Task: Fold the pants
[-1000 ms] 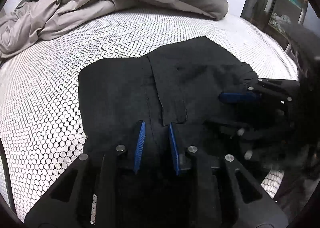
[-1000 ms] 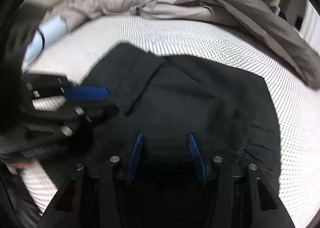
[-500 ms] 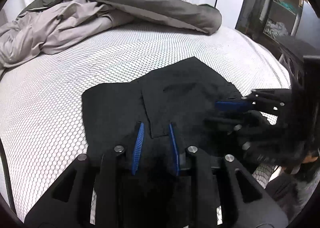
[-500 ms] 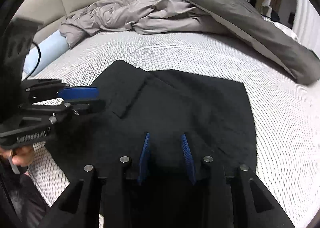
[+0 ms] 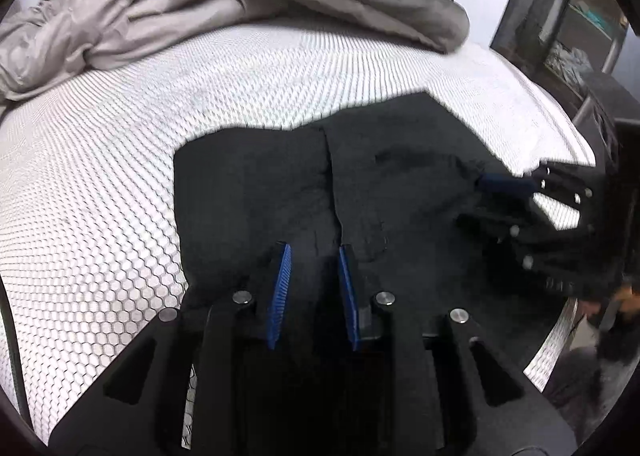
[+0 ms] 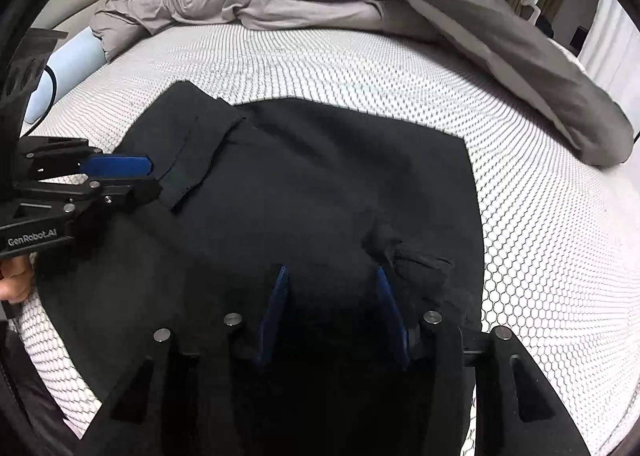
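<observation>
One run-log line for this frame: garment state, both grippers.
black pants folded flat on white honeycomb-mesh mattress | left gripper open, near edge | right gripper jaws just opened, nothing gripped, fabric bunched beside

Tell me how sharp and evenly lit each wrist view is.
Left wrist view: right gripper smeared by motion blur, black pants a detail-poor dark mass, corners vignetted. Right wrist view: sharper; honeycomb mattress cover bends with fisheye distortion.

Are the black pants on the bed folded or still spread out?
Folded. The black pants form a compact block on the mattress, with one layer's edge lying across another at the left.
</observation>
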Demonstrator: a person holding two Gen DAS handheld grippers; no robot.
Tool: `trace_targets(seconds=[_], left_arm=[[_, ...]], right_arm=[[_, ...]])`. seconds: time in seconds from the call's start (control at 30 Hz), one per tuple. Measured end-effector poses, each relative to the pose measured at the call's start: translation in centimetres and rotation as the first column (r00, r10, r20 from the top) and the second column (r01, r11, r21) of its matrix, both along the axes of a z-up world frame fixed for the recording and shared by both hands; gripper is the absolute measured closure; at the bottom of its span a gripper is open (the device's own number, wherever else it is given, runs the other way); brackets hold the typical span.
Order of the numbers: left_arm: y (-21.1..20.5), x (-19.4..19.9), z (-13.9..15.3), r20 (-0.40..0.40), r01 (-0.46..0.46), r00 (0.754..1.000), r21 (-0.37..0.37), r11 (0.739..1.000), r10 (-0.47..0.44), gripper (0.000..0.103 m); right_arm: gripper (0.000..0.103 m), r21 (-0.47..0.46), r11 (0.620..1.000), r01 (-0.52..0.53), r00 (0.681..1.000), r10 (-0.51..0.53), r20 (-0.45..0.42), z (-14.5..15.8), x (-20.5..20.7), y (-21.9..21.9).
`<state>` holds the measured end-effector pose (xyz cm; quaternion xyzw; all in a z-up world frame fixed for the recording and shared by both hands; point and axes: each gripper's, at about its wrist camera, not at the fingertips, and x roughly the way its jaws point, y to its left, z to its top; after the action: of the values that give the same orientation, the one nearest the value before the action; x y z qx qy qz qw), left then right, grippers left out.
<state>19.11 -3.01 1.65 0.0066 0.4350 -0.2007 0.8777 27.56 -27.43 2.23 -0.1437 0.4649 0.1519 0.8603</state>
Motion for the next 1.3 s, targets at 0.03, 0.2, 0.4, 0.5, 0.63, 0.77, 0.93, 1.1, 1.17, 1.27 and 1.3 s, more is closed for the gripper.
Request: trace_targets(seconds=[0.03,0.2,0.4,0.5,0.63,0.77,0.93,1.1,1.17,1.27,1.3], left_arm=[[-0.1,-0.3,0.8,0.029,0.004,1.0,-0.01,1.0,-0.004,0.081],[0.3,2.3,1.6,0.028,-0.04,0.999,-0.04,0.998,0.041,0.081],[1.3,5.1,-1.5,-0.094,-0.055,0.994,-0.083,0.995,0.047,0.081],[2.6,5.0,-1.6,-0.111,-0.069,0.992,-0.134,0.989,0.055,0.088],[3.4,4.3,-1.0,-0.111,-0.083,0.992,-0.139,0.987,0.068,0.087],[2.7,1.3,1.9,-0.029,-0.053,0.998,-0.081,0.995,0.051,0.087],[1.2,-3.3,1.4,-0.017,0.075,0.997,-0.054,0.996,-0.076,0.066],[1.2,-4.1,0.2,-0.02,0.095,0.995,-0.007,0.995,-0.095,0.066],[2.3,-4.7,1.2,-0.034,0.056,0.998,-0.015,0.998,-0.056,0.066],[3.7,-6.7,3.1,0.008,0.06,0.998,-0.069,0.996,-0.06,0.063],[3.5,-7.5,3.4,0.025,0.073,0.997,-0.067,0.995,-0.072,0.06]], right_arm=[[0.056,0.031,0.999,-0.008,1.0,0.007,0.01,0.7,-0.2,0.4],[0.053,0.115,0.993,-0.04,0.999,0.038,0.024,1.9,0.3,2.7],[0.05,0.061,0.998,0.026,0.995,-0.021,-0.094,-1.3,4.5,4.5],[0.052,-0.001,0.997,0.079,0.994,-0.079,-0.071,-1.1,4.2,2.6],[0.061,0.025,0.998,0.062,0.997,-0.061,-0.04,-0.6,3.1,0.5],[0.059,0.066,0.998,0.024,0.999,-0.026,0.022,1.1,0.2,0.8],[0.049,0.197,0.977,-0.077,0.997,0.08,-0.008,1.5,-2.2,1.4],[0.049,0.125,0.987,-0.105,0.993,0.11,-0.034,-1.5,-2.6,0.5],[0.05,0.135,0.986,-0.097,0.995,0.099,-0.007,-0.7,-3.4,-1.1],[0.048,0.133,0.989,-0.07,0.997,0.063,0.055,0.9,-5.5,-2.6],[0.048,0.142,0.987,-0.071,0.996,0.062,0.067,1.4,-6.1,-2.8]])
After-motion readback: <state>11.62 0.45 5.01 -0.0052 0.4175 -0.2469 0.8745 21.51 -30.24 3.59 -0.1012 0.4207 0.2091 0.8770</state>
